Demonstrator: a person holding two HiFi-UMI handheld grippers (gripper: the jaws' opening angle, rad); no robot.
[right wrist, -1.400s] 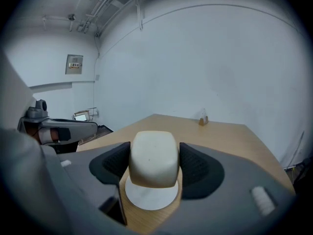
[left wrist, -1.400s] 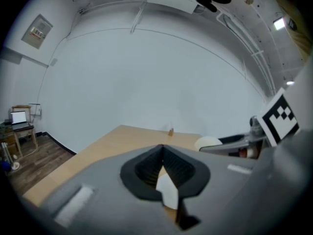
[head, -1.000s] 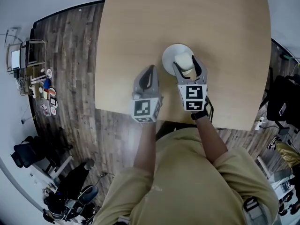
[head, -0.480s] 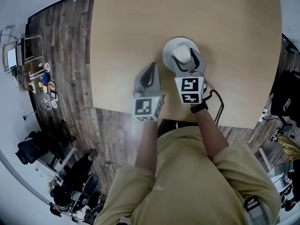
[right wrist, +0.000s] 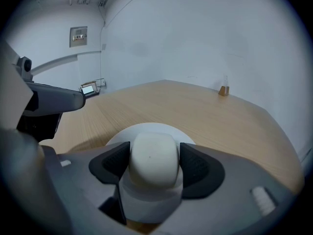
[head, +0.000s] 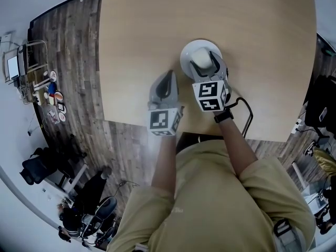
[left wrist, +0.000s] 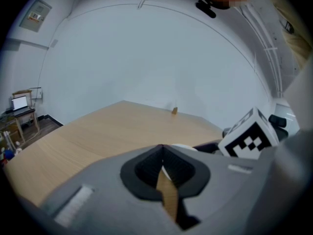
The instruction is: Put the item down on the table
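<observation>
A cream, rounded item [right wrist: 149,159] sits between the two dark pads of my right gripper [right wrist: 149,166], which is shut on it. In the head view the item [head: 201,57] is over the middle of a round white plate [head: 187,50] on the wooden table [head: 136,30], with the right gripper [head: 203,63] reaching in from the near side. Whether the item touches the plate [right wrist: 146,128] I cannot tell. My left gripper [head: 166,79] hovers left of the plate, shut and empty; its jaws [left wrist: 163,161] meet tip to tip.
A small brown object [right wrist: 224,90] stands near the table's far edge, also visible in the left gripper view [left wrist: 174,110]. The near table edge [head: 136,124] runs just under the left gripper's marker cube. Wooden floor and clutter [head: 52,96] lie at the left.
The right gripper has carried the item a little farther from me, from the plate's near edge to over its middle. The left gripper has stayed put.
</observation>
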